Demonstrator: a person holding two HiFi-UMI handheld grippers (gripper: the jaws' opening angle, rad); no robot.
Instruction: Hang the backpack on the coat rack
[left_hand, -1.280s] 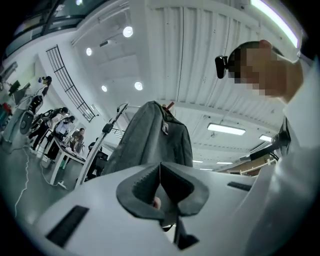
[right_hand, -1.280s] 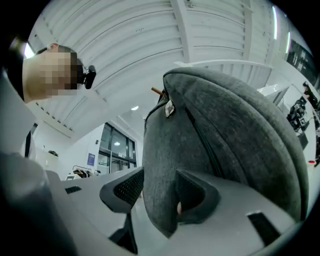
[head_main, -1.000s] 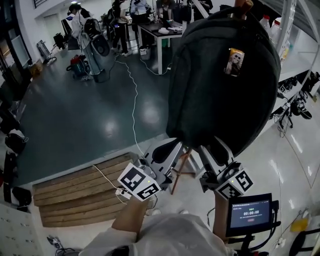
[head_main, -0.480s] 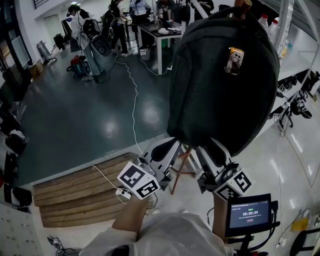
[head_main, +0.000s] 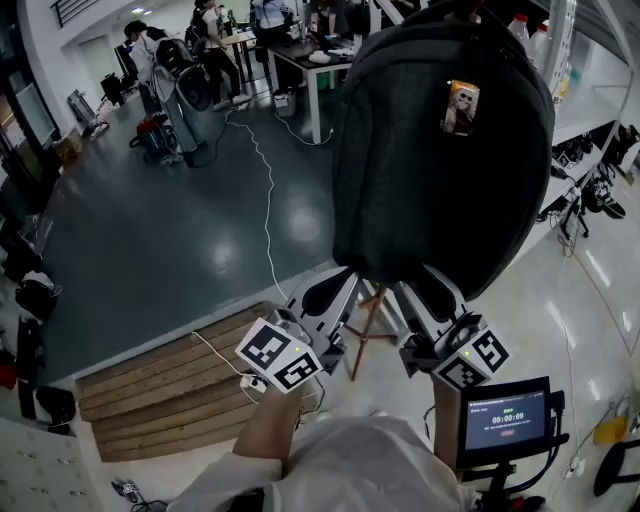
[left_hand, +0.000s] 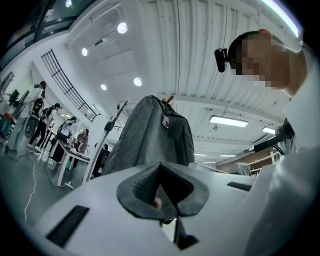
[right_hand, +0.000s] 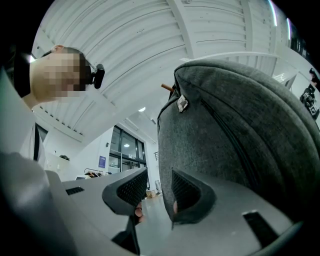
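Observation:
A dark grey backpack (head_main: 440, 160) hangs upright, its top by a wooden peg (right_hand: 167, 87) of the coat rack; a small picture tag (head_main: 460, 107) is on its front. My left gripper (head_main: 335, 290) points up at the bag's lower left edge. In the left gripper view the left gripper (left_hand: 160, 192) is shut with nothing between its pads, and the backpack (left_hand: 150, 135) stands ahead of it. My right gripper (head_main: 430, 285) sits under the bag's bottom. In the right gripper view it (right_hand: 155, 192) is open, with the backpack (right_hand: 240, 140) beside its right finger.
The rack's wooden legs (head_main: 366, 335) stand on the pale floor below the bag. A wooden pallet (head_main: 170, 390) lies at lower left, and a white cable (head_main: 268, 200) crosses the dark floor. People and desks (head_main: 320, 65) are at the far end. A small screen (head_main: 505, 425) sits at lower right.
The head camera has tilted a little, so the whole view sits slightly lower. The backpack and both grippers keep their places.

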